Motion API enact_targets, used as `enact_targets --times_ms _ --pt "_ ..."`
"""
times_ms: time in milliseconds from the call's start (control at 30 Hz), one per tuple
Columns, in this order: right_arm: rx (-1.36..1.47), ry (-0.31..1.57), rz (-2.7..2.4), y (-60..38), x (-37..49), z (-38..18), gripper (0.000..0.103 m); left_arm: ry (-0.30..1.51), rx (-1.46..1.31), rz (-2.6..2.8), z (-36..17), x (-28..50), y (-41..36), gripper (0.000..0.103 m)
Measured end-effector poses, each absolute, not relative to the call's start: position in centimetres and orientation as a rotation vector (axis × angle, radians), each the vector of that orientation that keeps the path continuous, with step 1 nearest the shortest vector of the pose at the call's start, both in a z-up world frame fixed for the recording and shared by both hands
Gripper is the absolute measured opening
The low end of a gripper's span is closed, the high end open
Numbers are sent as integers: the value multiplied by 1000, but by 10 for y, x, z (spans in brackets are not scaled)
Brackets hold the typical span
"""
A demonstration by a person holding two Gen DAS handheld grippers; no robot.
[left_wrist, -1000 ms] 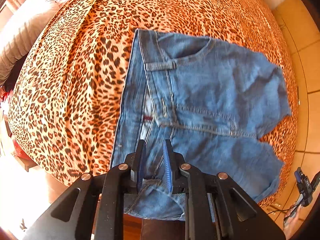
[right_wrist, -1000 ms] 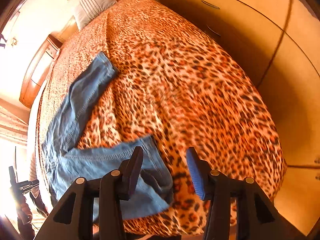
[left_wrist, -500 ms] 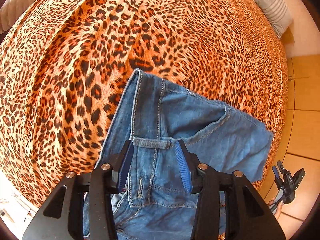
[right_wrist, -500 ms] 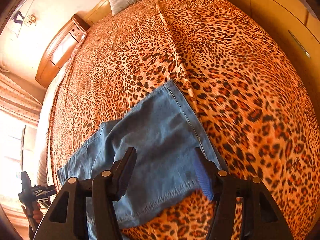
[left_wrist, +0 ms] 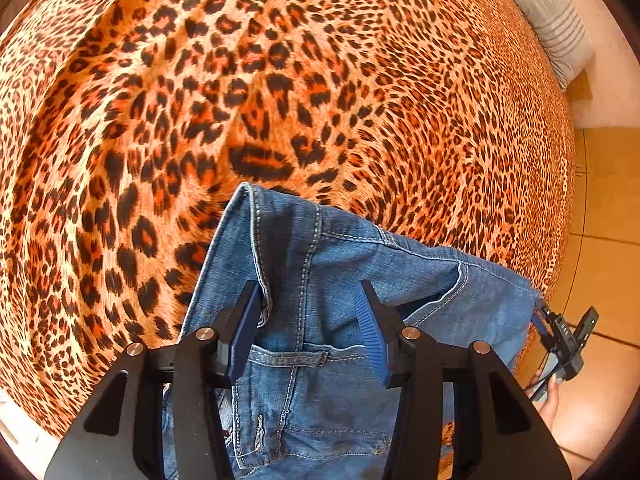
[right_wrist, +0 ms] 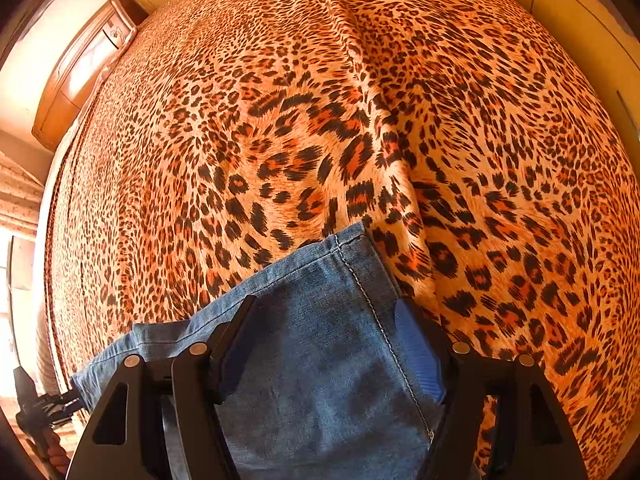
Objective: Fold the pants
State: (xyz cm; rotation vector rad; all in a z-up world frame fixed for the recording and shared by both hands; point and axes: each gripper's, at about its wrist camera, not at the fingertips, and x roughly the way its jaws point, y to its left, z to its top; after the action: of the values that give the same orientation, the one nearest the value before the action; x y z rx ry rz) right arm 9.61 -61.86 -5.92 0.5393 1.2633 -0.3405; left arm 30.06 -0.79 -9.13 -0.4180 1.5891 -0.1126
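Observation:
Blue denim pants [left_wrist: 320, 280] lie on a leopard-print bed cover [left_wrist: 280, 80]. In the left wrist view I see the waistband end with a belt loop and pocket. My left gripper [left_wrist: 308, 320] is open, its fingers straddling the waistband just above the cloth. In the right wrist view I see a leg end with its hem [right_wrist: 320, 320]. My right gripper [right_wrist: 324, 344] is open wide, its fingers either side of the leg close above it. Neither gripper holds cloth.
The bed cover [right_wrist: 320, 100] spreads far ahead in both views. A striped pillow [left_wrist: 556, 24] lies at the head of the bed. A wooden headboard [right_wrist: 80, 68] stands at the far left. Wooden wardrobe doors [right_wrist: 580, 20] border the bed. The right gripper [left_wrist: 568, 340] shows past the pants.
Both grippers have moved forward and down over the pants. The left gripper opened from nearly shut. The pants now fill the space between each pair of fingers.

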Motion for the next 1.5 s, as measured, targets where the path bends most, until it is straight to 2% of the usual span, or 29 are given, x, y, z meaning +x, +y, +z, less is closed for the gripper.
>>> enact_targets --times_ms 33,67,133,167,267,333,367,400,467,533,567,633,700,767,833,900,933,967,1000,1067,1167,1233,1300,1367,1400,1467,1500 --pt "484 1269 -334 -614 99 -58 64 1564 -363 -93 -86 300 -13 17" --pt "425 1270 -332 -609 101 -56 38 1555 -297 -66 -83 301 -19 8" --pt "351 1291 -326 -601 103 -55 2 1540 -187 -7 -80 304 -29 1" --pt "348 1302 -319 -601 104 -55 0 1524 -136 23 -76 305 -31 1" --pt "350 1204 -330 -607 108 -26 0 1440 -32 105 -64 313 -36 1" --pt "437 1115 -349 -625 109 -6 0 1450 -1 157 -70 321 -35 0" --pt "462 1130 -363 -634 112 -6 0 1472 -1 172 -74 323 -34 0" --pt "484 1158 -375 -641 113 -11 6 1492 -37 155 -76 322 -31 0" --pt "557 1209 -322 -647 107 -25 8 1502 -88 130 -78 320 -27 0" --pt "506 1249 -335 -642 100 -35 17 1532 -133 86 -78 313 -20 0" --pt "496 1260 -334 -641 96 -42 29 1548 -169 68 -79 310 -17 1" --pt "502 1267 -354 -640 88 -52 46 1573 -264 26 -82 306 -12 1" --pt "528 1241 -356 -640 84 -56 51 1569 -364 -4 -85 301 -7 1" --pt "546 1219 -338 -637 83 -57 67 1566 -443 -13 -87 301 -1 4" --pt "506 1223 -325 -629 88 -56 65 1590 -508 -31 -95 299 3 29" --pt "394 1247 -320 -611 97 -55 44 1605 -512 -19 -102 298 -1 32" --pt "334 1259 -319 -604 99 -53 19 1594 -470 -17 -99 301 -9 30" --pt "305 1270 -311 -599 102 -53 15 1574 -423 -16 -95 303 -15 23" --pt "292 1271 -313 -597 104 -52 14 1549 -394 -16 -90 304 -22 2" --pt "291 1236 -317 -599 114 -40 13 1499 -384 -14 -80 313 -26 0" --pt "410 1099 -337 -624 118 -6 13 1466 -238 85 -73 330 -31 0" --pt "409 1157 -381 -635 129 -16 13 1518 -218 115 -83 337 -26 0" --pt "380 1256 -414 -637 131 -37 21 1538 -220 124 -89 333 -15 0" --pt "399 1303 -417 -639 122 -50 23 1558 -261 107 -93 316 -5 0" --pt "428 1265 -394 -642 115 -46 28 1572 -294 96 -93 301 1 0" --pt "522 1199 -360 -651 91 -35 61 1581 -366 41 -88 283 13 0" --pt "556 1178 -361 -655 75 -31 64 1579 -388 12 -86 272 16 0"
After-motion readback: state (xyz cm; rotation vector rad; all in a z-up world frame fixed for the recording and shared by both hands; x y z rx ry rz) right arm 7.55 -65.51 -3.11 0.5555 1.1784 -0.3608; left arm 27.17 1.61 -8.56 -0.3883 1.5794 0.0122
